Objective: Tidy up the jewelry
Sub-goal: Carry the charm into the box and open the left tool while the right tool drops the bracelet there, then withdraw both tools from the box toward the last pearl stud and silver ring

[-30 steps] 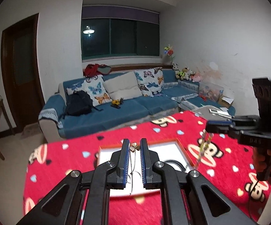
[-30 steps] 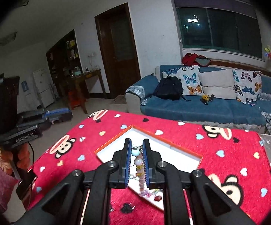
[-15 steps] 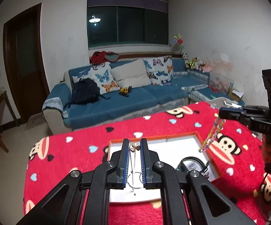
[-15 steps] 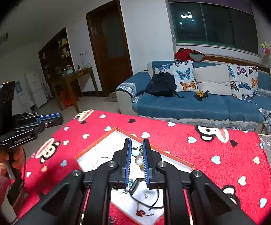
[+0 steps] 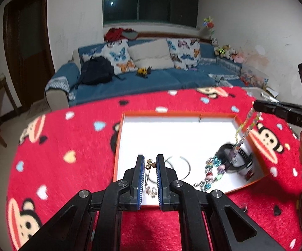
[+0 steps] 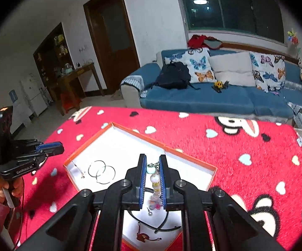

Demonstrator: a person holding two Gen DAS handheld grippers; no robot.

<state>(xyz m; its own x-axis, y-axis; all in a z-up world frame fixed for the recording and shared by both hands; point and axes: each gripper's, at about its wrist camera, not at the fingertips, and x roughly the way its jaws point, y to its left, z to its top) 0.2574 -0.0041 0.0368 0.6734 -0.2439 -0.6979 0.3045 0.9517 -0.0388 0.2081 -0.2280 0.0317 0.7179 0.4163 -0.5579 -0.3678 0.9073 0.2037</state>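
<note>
My left gripper (image 5: 150, 163) is shut on a thin gold necklace (image 5: 150, 164) with a heart-clover pendant; its chain hangs into the near left corner of the orange-rimmed white tray (image 5: 172, 133). My right gripper (image 6: 152, 165) is shut on a beaded bracelet (image 6: 155, 179), which dangles over the tray (image 6: 134, 146). In the left wrist view the right gripper (image 5: 257, 106) is at the right with the bracelet (image 5: 243, 133) hanging to the tray floor. Silver hoops (image 5: 178, 167) (image 6: 101, 171), a black band (image 5: 232, 161) and a black cord (image 6: 155, 223) lie in the tray.
The tray sits on a red monkey-print cloth (image 5: 67, 146) over the table. The left gripper (image 6: 46, 148) shows in the right wrist view at the tray's left corner. A blue sofa (image 5: 142, 77) stands behind the table.
Both grippers have come down and forward over the tray. The necklace chain and the bracelet's lower end now reach the tray floor.
</note>
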